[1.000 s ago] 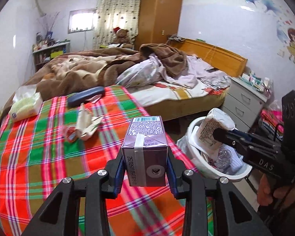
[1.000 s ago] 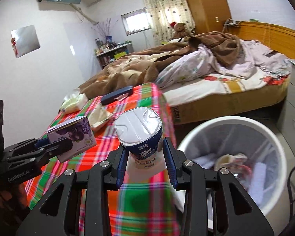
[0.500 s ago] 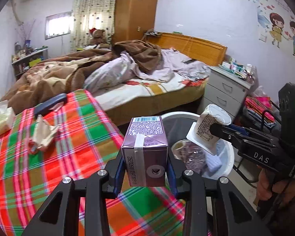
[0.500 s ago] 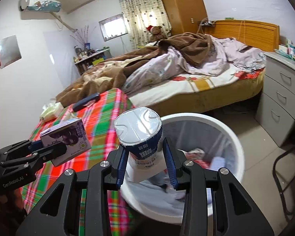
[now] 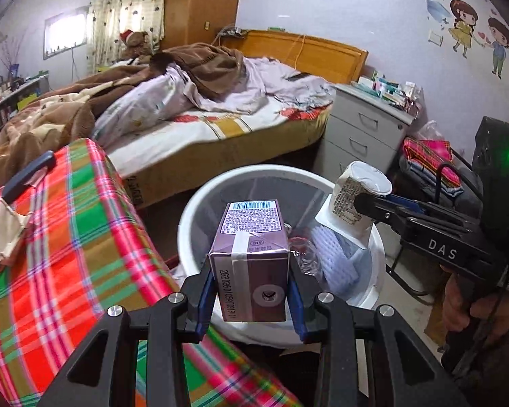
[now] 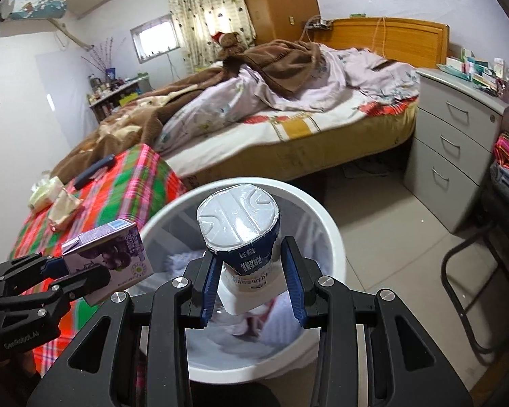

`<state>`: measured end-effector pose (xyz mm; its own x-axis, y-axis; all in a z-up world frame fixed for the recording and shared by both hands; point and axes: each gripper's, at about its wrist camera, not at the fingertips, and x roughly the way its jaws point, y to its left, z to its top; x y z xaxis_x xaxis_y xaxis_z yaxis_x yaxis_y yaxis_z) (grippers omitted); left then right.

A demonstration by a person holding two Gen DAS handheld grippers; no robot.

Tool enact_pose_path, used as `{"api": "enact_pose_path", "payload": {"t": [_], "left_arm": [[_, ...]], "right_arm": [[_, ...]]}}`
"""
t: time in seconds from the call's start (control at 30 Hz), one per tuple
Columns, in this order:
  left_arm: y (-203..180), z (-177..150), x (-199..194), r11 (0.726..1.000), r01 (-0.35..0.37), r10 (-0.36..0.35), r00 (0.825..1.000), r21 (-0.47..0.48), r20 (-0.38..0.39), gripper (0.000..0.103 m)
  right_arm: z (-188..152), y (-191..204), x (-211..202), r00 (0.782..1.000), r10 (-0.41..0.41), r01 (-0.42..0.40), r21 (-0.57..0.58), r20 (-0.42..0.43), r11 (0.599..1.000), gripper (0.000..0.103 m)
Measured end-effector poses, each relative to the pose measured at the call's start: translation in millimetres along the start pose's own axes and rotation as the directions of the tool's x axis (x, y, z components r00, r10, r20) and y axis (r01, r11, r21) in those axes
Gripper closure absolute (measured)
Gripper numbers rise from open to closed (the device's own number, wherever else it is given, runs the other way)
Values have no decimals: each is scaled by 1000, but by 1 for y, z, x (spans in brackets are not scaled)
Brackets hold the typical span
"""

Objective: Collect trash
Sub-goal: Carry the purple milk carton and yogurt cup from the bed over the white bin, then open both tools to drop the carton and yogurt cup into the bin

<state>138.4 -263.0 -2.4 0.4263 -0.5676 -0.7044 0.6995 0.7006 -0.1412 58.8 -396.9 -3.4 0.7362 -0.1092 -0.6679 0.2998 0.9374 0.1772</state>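
Observation:
My left gripper (image 5: 251, 300) is shut on a purple drink carton (image 5: 249, 261) and holds it over the near rim of the white trash bin (image 5: 200, 200). My right gripper (image 6: 252, 288) is shut on a white yogurt cup (image 6: 242, 234) and holds it above the same bin (image 6: 332, 237), which has trash inside. The carton also shows at the left in the right wrist view (image 6: 113, 254). The cup also shows at the right in the left wrist view (image 5: 359, 196).
A table with a plaid cloth (image 5: 68, 254) stands left of the bin, with crumpled paper (image 5: 3, 230) and a dark case (image 5: 27, 176) on it. A bed (image 5: 220, 125) lies behind. A grey drawer unit (image 6: 454, 149) and a chair (image 6: 475, 271) stand at the right.
Both grippers have moved right, away from the table, and now hold the carton and the cup over the bin. Both stay shut on their items.

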Motion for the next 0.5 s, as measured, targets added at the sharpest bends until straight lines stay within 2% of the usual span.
{"api": "enact_pose_path", "payload": {"t": [0.27,0.33,0.37,0.43,0.47,0.5], "left_arm": [[-7,5,24,1000,9,-9,1000,-7,-22,65],[-8,6,25,1000,24,-24,999,-6,-20,61],[-9,6,25,1000,19,-19,1000,-2,-17,54],[-10,6,24,1000,14,-14,1000,-2,-13,51],[-10,6,23,1000,22,-22,1000,-6,-12,51],[-8,6,22,1000,19,-20,1000,-12,-10,51]], "right_arm": [[-1,-11,12,998,-35,34,-3,-45,999,65],[-2,-11,14,998,-35,35,-6,-55,999,65],[-2,-11,14,998,-36,36,-8,-59,999,64],[-3,-11,14,997,-39,38,-13,-61,999,64],[-3,-11,13,997,-40,39,-13,-62,999,60],[-4,-11,13,997,-40,39,-11,-62,999,50]]}}
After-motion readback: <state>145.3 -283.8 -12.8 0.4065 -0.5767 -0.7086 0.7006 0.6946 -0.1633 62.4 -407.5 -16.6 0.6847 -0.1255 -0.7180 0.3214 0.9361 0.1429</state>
